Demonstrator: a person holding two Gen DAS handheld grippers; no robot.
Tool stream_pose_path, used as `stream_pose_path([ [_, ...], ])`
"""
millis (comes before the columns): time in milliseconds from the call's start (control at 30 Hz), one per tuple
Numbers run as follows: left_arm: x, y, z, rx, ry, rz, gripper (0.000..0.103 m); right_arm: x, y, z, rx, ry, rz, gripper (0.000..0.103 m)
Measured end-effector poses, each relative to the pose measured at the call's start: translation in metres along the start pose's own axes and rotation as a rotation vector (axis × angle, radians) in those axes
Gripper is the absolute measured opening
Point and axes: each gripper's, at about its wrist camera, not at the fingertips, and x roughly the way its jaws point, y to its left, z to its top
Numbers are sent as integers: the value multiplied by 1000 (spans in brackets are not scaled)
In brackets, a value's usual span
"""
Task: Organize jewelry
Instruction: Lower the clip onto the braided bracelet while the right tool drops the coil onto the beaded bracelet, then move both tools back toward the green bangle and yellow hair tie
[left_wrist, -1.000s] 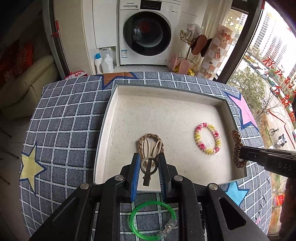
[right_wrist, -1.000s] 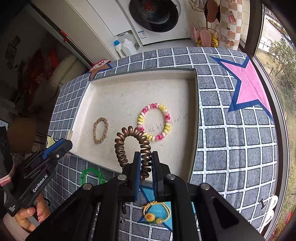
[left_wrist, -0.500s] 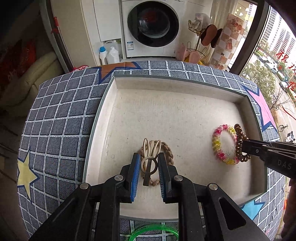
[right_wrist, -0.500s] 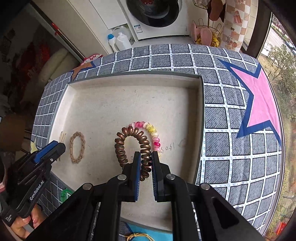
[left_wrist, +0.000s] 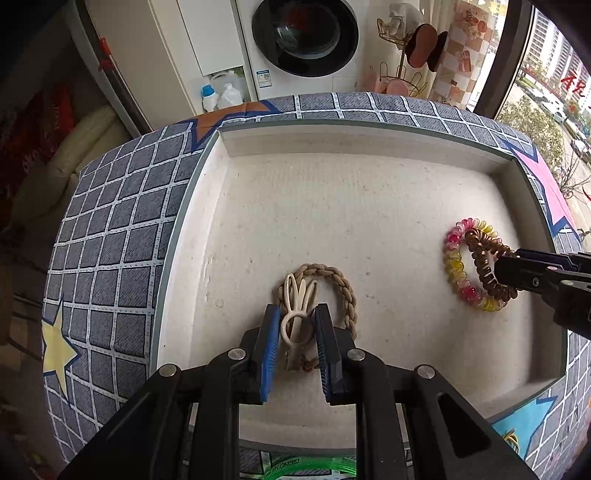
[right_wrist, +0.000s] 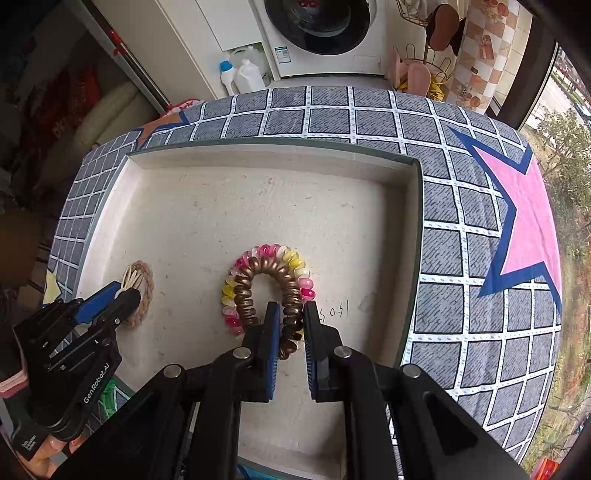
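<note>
Brown coil tie (right_wrist: 286, 295) lies between right tongs (right_wrist: 288, 317).

Both grippers have come down into the tray (left_wrist: 369, 140) since a second ago. The left gripper (left_wrist: 295, 325) carried the cream rabbit-shaped clip (left_wrist: 295, 314) forward from the near rim — it now sits low over the braided hair tie (left_wrist: 343, 288), the clip overlapping that braid. The right gripper (right_wrist: 288, 321) brought the brown coil hair tie (right_wrist: 273, 277) in from the tray's side edge and down onto the pink-and-yellow coil tie (right_wrist: 266, 254), so the brown loop now lies inside and upon the coloured one. Its jaws have just been opening — a gap shows on either side of the brown coil between them.
</note>
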Motion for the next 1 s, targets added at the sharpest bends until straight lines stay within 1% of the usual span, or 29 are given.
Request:
stream_pose_path([
  [33, 0, 1, 0, -2, 2, -3, 32, 1, 0, 0, 4, 5, 4, 41],
  [67, -1, 1, 1, -5, 1, -7, 32, 0, 0, 0, 9, 4, 9, 48],
  [100, -2, 2, 1, -8, -2, -10, 32, -1, 0, -1, 12, -3, 11, 52],
  [233, -10, 4, 1, -12, -28, -17, 32, -6, 1, 0, 23, -16, 25, 52],
  [267, -13, 4, 1, -12, -36, -18, 37, -8, 2, 0, 30, -22, 30, 53],
  [300, -16, 4, 1, -12, -44, -19, 53, -11, 1, 0, 38, -28, 37, 55],
  [333, -19, 5, 1, -18, -56, -14, 102, -13, 0, 0, 47, -35, 43, 57],
  [400, -33, 7, -1, -34, -126, 8, 103, -19, -1, -1, 68, -45, 59, 59],
  [467, -40, 8, -1, -24, -123, -10, 103, -24, -2, -2, 85, -54, 76, 61],
  [533, -48, 8, -3, -13, -130, -8, 103, -30, -2, -5, 100, -64, 98, 73],
  [633, -61, 12, -10, -4, -150, -7, 103, -39, -2, -11, 118, -75, 135, 78],
  [700, -66, 17, -16, 3, -152, -12, 103, -45, -1, -19, 131, -81, 163, 87],
  [867, -76, 31, -36, -10, -132, -31, 103, -54, 0, -39, 165, -79, 202, 88],
  [1000, -79, 39, -55, -26, -109, -28, 103, -61, 1, -57, 182, -76, 216, 88],
])
